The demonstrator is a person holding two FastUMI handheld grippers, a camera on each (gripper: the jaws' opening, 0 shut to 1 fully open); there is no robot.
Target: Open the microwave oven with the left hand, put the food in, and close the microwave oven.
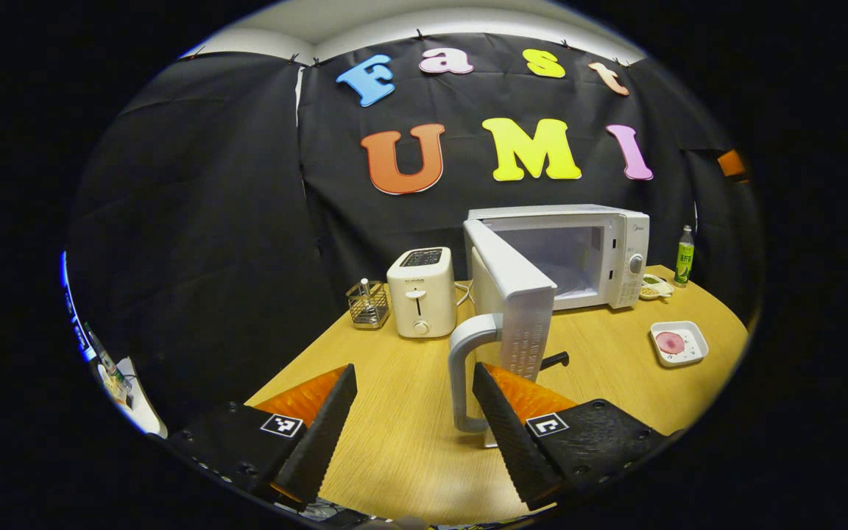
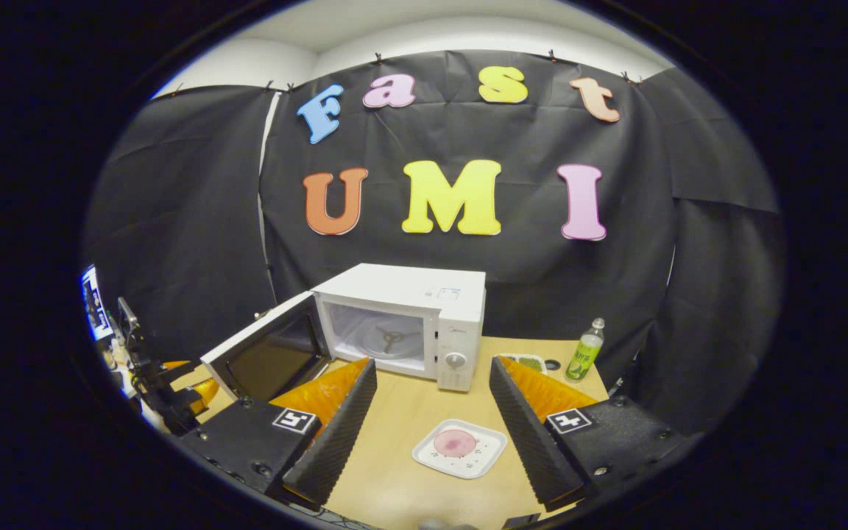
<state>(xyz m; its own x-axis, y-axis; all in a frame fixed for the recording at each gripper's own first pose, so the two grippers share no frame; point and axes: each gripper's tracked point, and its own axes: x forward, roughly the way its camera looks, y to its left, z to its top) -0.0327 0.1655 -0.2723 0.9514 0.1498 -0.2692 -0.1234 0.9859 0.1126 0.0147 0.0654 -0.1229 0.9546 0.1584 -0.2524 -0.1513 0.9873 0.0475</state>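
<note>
Here the microwave oven stands at the back of the wooden surface, its door swung wide. The left claw is spread, the door's handle just ahead between its fingers. The right claw is spread too, the food plate lying between its fingers, untouched.

microwave oven: white, upright at back of bench, cavity open, turntable ring visible inside, control dial on right panel. door: swung wide open to left, grey handle on free edge. food: pink round item on white square plate, on bench in front of oven, well apart.
</note>
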